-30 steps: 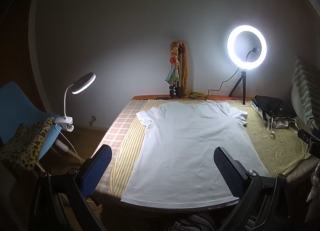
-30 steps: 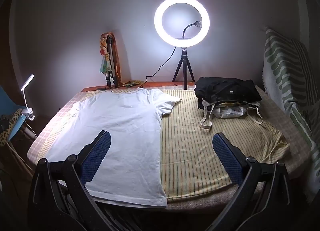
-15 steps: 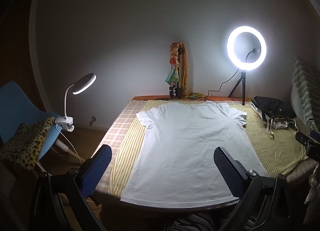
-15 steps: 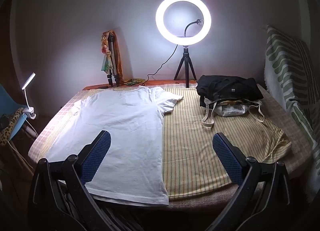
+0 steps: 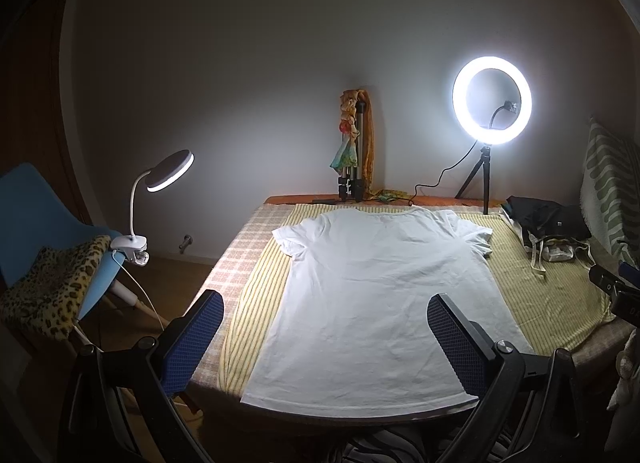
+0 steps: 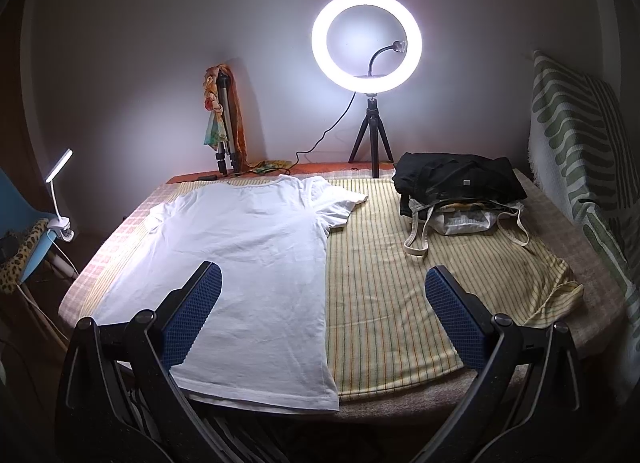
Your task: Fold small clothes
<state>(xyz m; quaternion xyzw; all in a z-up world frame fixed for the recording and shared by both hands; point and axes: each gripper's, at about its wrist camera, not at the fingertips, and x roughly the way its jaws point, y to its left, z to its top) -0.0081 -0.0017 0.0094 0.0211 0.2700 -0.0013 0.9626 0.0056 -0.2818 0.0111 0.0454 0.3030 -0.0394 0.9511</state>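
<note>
The room is dim, lit by two lamps. A ring light (image 6: 366, 42) on a small tripod glows hard white against the back wall, blown out so its surface shows no detail, and spreads a pale halo on the wall around it. A clip lamp (image 5: 170, 171) at the left throws a softer pool of light. The white shirt (image 5: 380, 291) is the brightest surface and nearly washes out under the light. Both views darken strongly toward the corners, where the fisheye lens bends straight lines and leaves black borders. The near parts of each tool sit in shadow, almost silhouettes. Focus is fairly sharp in the middle.
</note>
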